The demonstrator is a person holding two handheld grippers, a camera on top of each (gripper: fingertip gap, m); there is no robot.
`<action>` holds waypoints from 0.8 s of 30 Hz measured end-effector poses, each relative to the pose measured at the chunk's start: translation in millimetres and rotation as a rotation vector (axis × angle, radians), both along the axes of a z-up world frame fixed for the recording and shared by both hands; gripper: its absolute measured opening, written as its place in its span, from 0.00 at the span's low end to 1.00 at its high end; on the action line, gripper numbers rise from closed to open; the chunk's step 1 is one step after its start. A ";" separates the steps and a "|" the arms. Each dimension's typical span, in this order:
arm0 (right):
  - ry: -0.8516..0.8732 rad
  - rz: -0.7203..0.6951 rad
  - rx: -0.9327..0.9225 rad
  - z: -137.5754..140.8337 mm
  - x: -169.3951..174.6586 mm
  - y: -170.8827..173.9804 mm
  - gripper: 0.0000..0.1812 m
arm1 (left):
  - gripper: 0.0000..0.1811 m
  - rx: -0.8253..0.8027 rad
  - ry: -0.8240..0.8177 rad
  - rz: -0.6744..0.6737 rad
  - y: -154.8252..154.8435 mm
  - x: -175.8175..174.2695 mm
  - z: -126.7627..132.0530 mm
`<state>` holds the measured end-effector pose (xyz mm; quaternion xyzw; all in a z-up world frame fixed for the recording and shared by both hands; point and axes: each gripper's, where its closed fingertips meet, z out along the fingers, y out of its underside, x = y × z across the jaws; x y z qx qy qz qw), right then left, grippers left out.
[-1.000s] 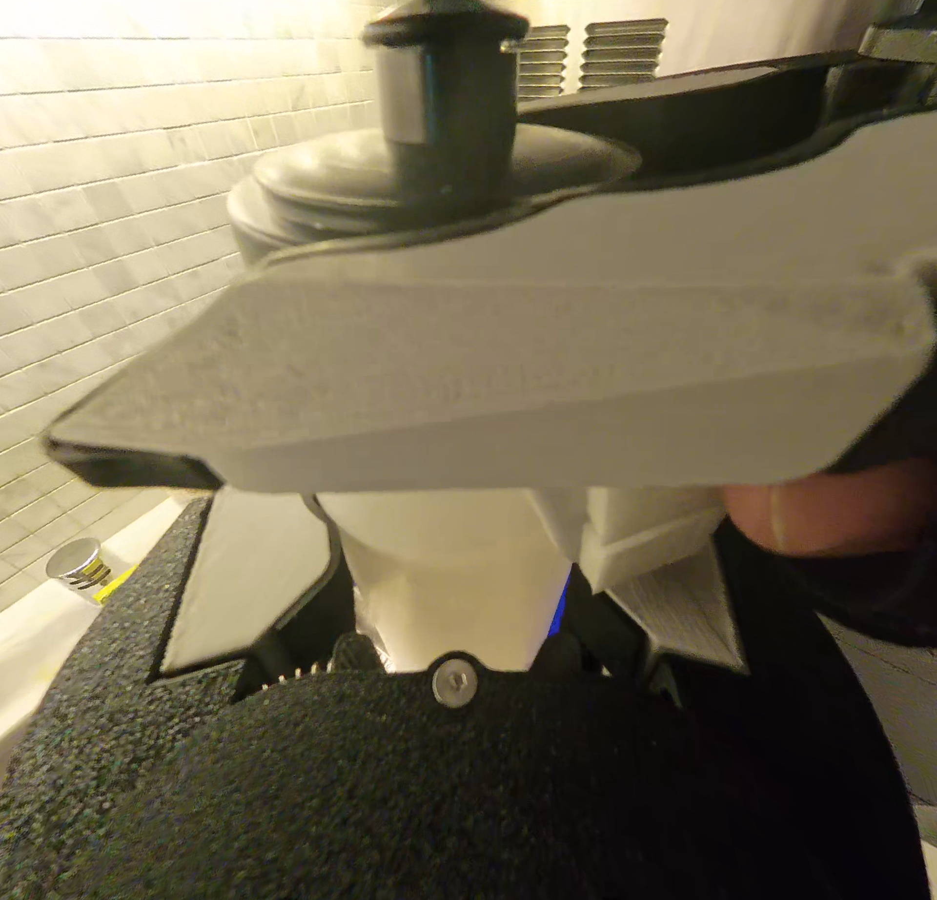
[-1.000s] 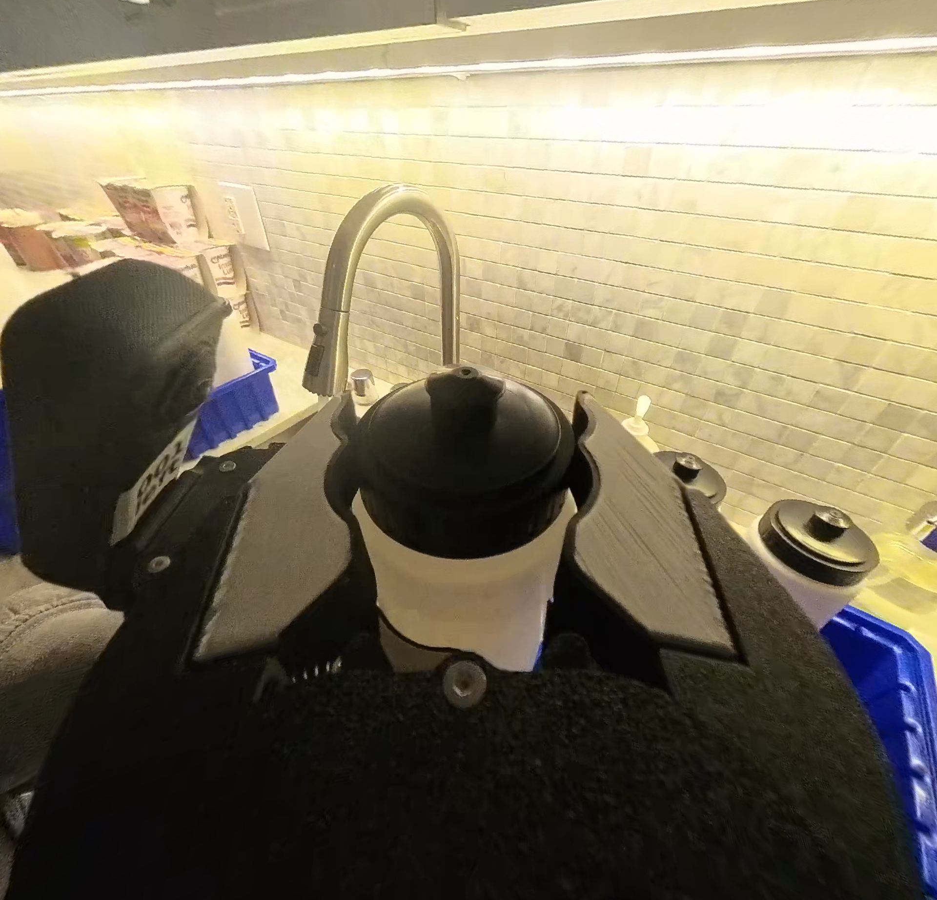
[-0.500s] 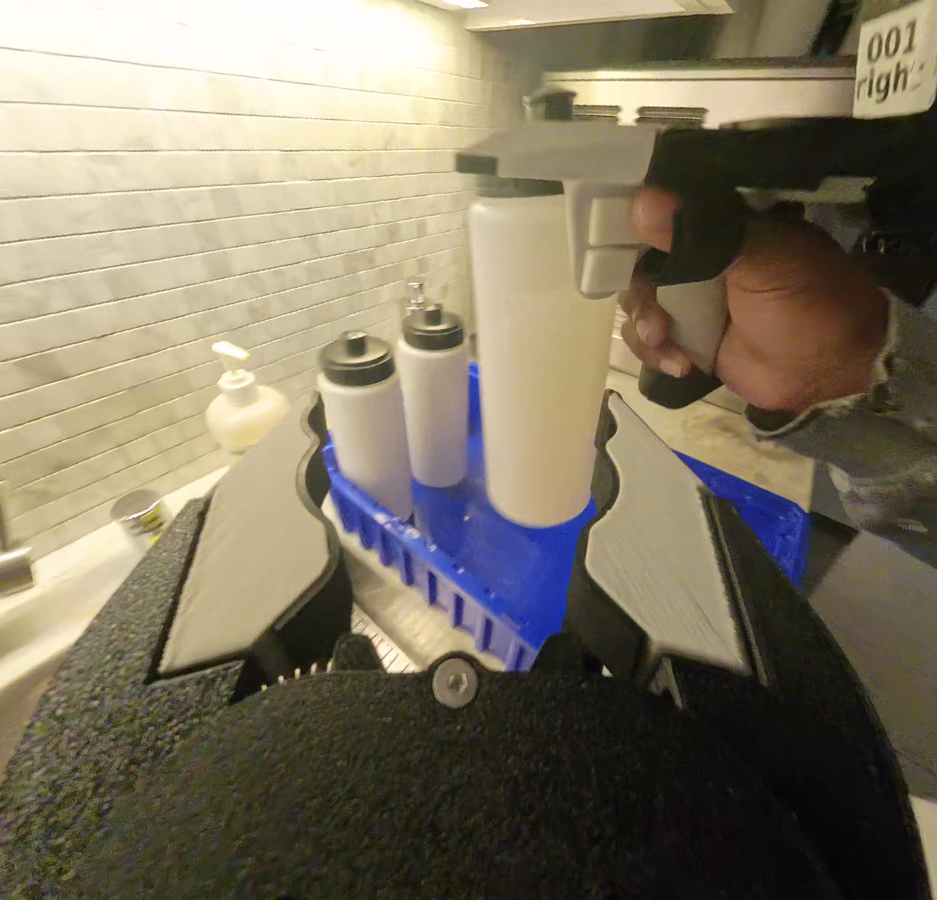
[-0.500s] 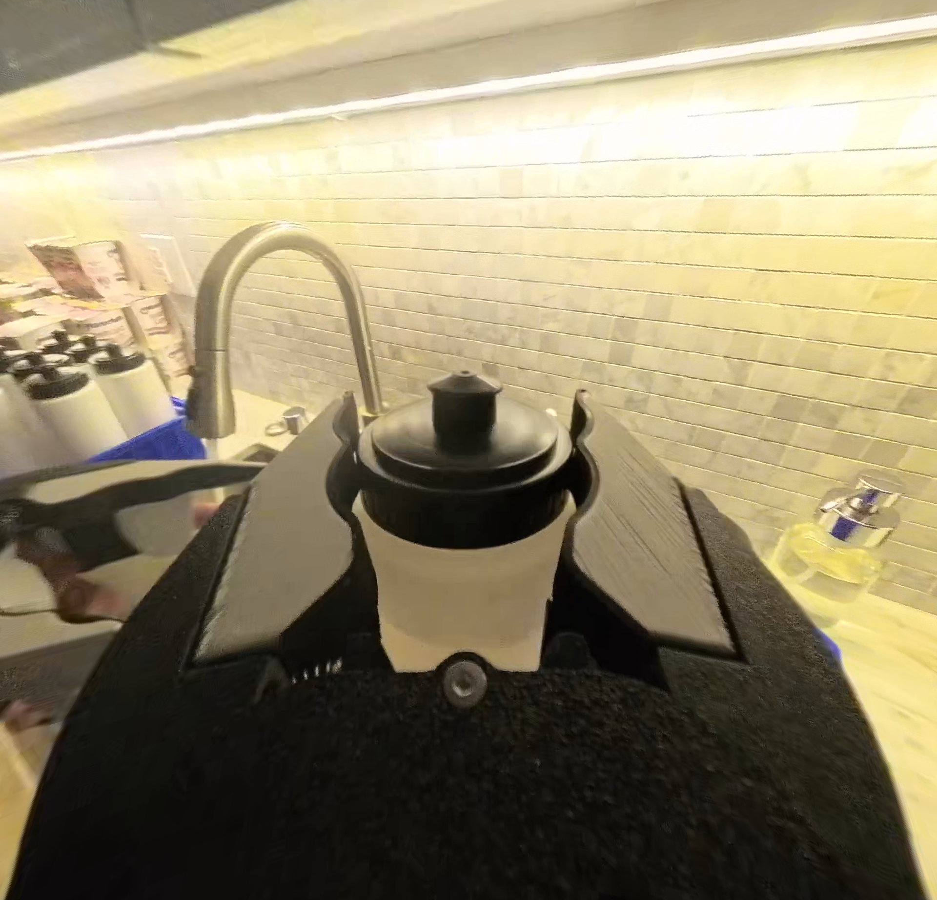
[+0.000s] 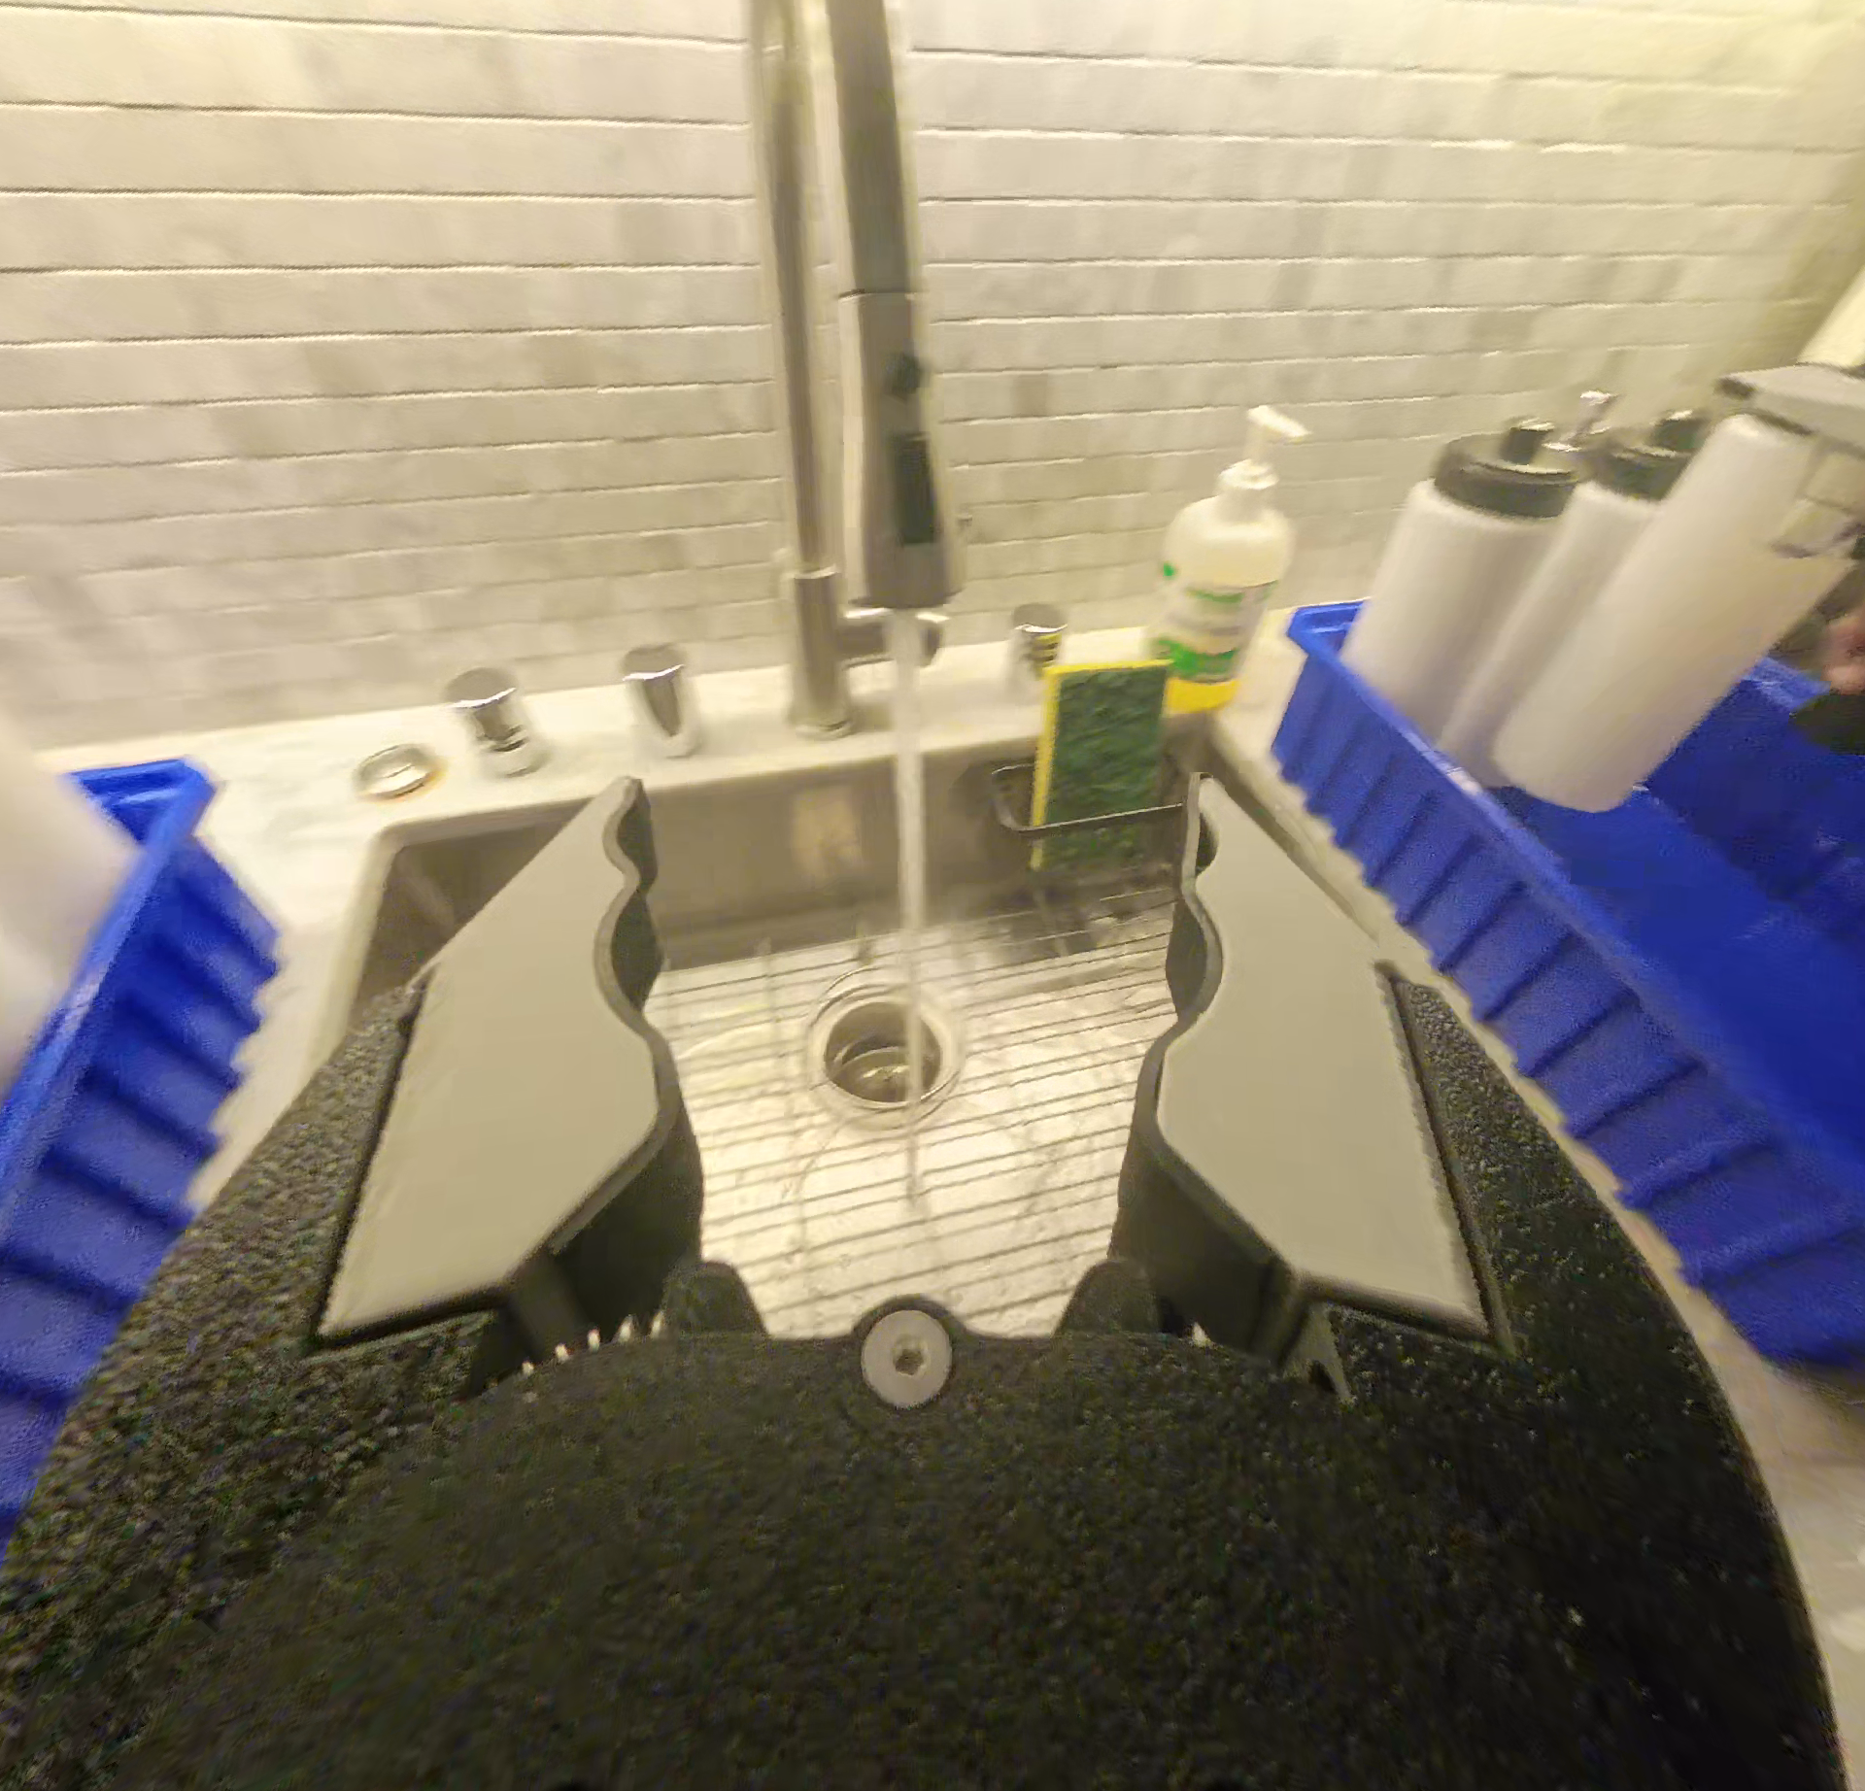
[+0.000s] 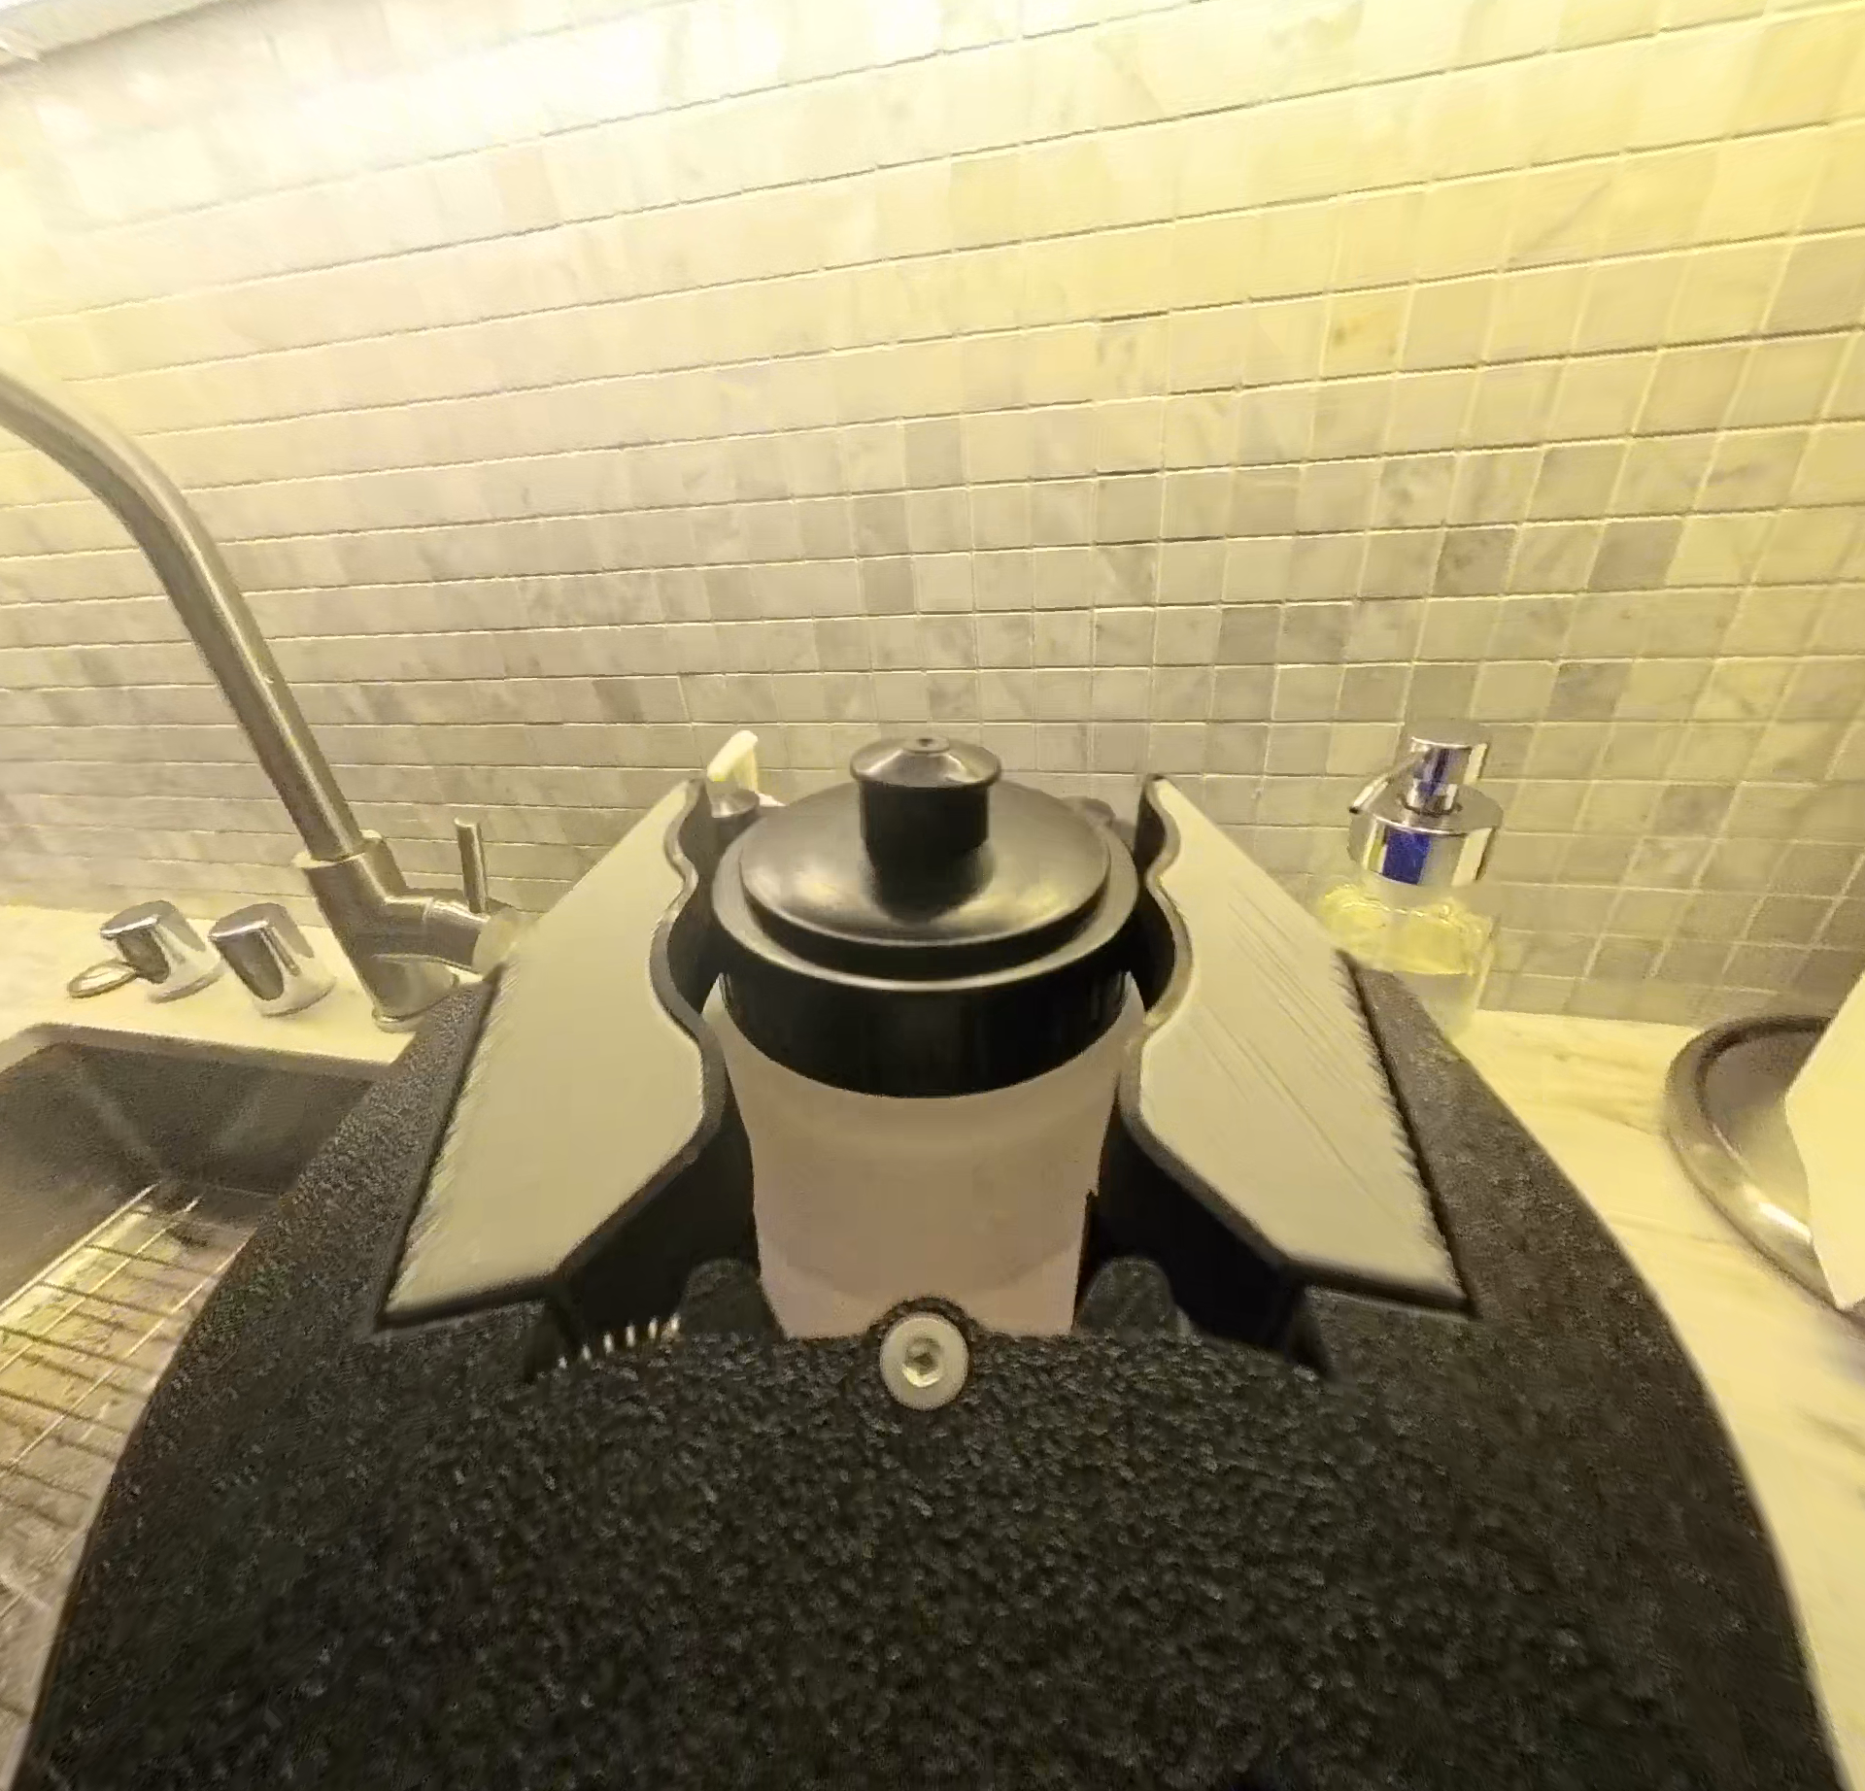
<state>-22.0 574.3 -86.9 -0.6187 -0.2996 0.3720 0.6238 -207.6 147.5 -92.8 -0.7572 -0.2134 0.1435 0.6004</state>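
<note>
My left gripper [image 5: 913, 814] is open and empty, facing the steel sink [image 5: 888, 1167] where the faucet [image 5: 858, 330] runs water into the drain [image 5: 883, 1046]. My right gripper [image 6: 923, 814] is shut on a white squeeze bottle [image 6: 923, 1188] with a black cap [image 6: 923, 925], gripped at the neck and held upright. In the left wrist view that bottle [image 5: 1655, 612] hangs above the right blue bin [image 5: 1574, 945], beside two more white bottles [image 5: 1433, 572].
A green-and-yellow sponge [image 5: 1100, 744] sits in a rack at the sink's back right, a soap pump bottle [image 5: 1221, 562] behind it. A second blue bin [image 5: 91, 1026] stands on the left. A glass soap dispenser [image 6: 1413, 885] and a metal bowl rim [image 6: 1736, 1157] lie right.
My left gripper swung left from the bottles in the right bin to face the running faucet and sink. My right gripper moved right with its bottle; the faucet now sits at its far left.
</note>
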 end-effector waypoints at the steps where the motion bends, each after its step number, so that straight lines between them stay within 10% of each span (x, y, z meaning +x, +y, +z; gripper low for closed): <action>1: 0.007 -0.014 -0.009 -4.5 1.7 2.6 0.45 | 0.57 -0.011 0.001 0.026 -12.5 -6.9 -0.9; 9: -0.018 -0.090 -0.004 -19.9 27.3 32.0 0.45 | 0.56 -0.062 -0.008 0.141 -65.6 -35.3 -7.5; 24: 0.034 -0.195 0.014 -39.9 41.8 90.8 0.44 | 0.55 -0.075 0.004 0.153 -61.9 -41.2 -5.9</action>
